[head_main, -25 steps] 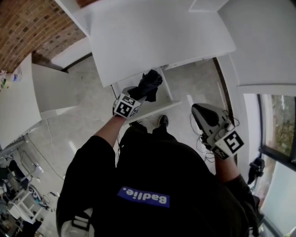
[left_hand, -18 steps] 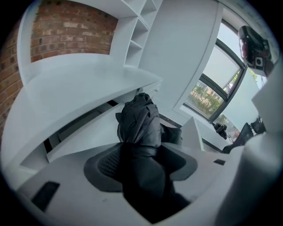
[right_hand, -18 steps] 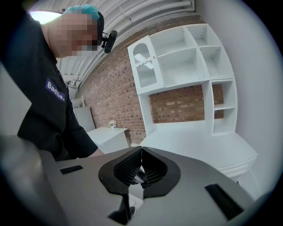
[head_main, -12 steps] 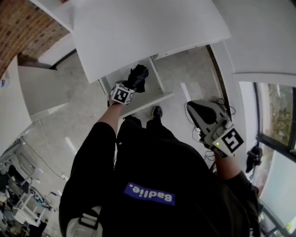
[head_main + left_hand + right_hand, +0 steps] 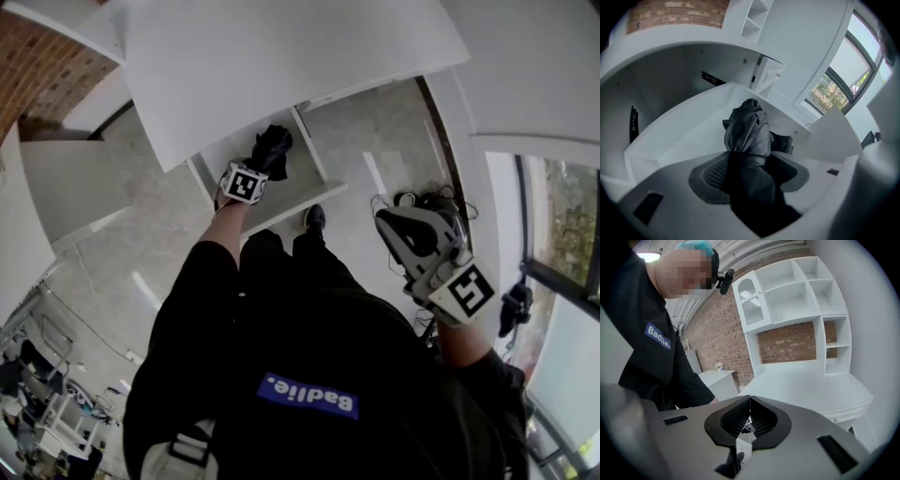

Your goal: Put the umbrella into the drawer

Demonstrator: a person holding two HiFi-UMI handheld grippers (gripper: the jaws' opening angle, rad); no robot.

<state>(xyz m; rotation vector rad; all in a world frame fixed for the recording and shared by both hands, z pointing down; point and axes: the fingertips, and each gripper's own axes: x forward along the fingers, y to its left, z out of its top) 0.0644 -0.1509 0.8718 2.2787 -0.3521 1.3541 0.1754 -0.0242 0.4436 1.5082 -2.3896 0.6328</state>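
Observation:
The black folded umbrella [image 5: 273, 148] hangs in my left gripper [image 5: 255, 173], which is shut on its lower part. In the left gripper view the umbrella [image 5: 749, 130] sticks out from between the jaws, low inside the open white drawer [image 5: 689, 131]; I cannot tell whether it touches the drawer floor. The drawer [image 5: 302, 192] is pulled out from under the white desk top [image 5: 281, 66]. My right gripper [image 5: 392, 223] hovers off to the right above the floor, away from the drawer. Its jaws meet with nothing between them, as the right gripper [image 5: 749, 414] view shows.
The person's shoe [image 5: 314, 217] stands just in front of the drawer. Cables [image 5: 424, 199] lie on the floor at the right, near a window [image 5: 562, 234]. A white side cabinet [image 5: 66, 183] stands at the left. A white hutch with shelves [image 5: 797, 296] tops the desk.
My left gripper has sunk with the umbrella from above the drawer's front down into the drawer. The right gripper has dropped slightly and stays shut.

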